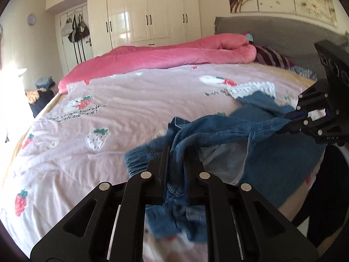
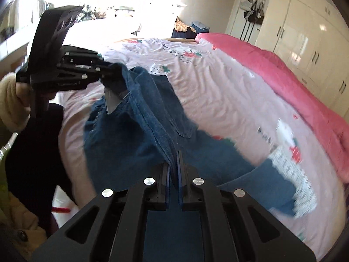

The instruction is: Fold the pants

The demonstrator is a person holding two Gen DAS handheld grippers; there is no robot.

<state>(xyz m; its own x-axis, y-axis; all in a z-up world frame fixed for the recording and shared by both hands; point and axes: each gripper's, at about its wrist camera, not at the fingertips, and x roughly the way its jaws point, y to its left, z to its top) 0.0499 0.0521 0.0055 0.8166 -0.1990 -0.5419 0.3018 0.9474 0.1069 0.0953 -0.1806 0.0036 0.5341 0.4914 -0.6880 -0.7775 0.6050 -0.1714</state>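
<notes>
Blue denim pants (image 1: 218, 128) with a white lace hem (image 1: 250, 89) hang stretched between both grippers above the pink strawberry sheet (image 1: 109, 118). My left gripper (image 1: 176, 152) is shut on a bunched part of the waistband. In the same view my right gripper (image 1: 288, 120) pinches the denim edge at the far right. In the right wrist view the right gripper (image 2: 176, 155) is shut on a seam of the pants (image 2: 135, 135), and the left gripper (image 2: 102, 72) grips the fabric at upper left. The legs trail on the bed toward the lace hem (image 2: 292, 170).
A rolled pink quilt (image 1: 174, 54) lies along the far side of the bed, by the grey headboard (image 1: 272, 35). White wardrobes (image 1: 152, 17) stand behind. A person's cream sleeve (image 2: 11, 100) and dark clothing (image 2: 32, 152) are at the bed's near edge.
</notes>
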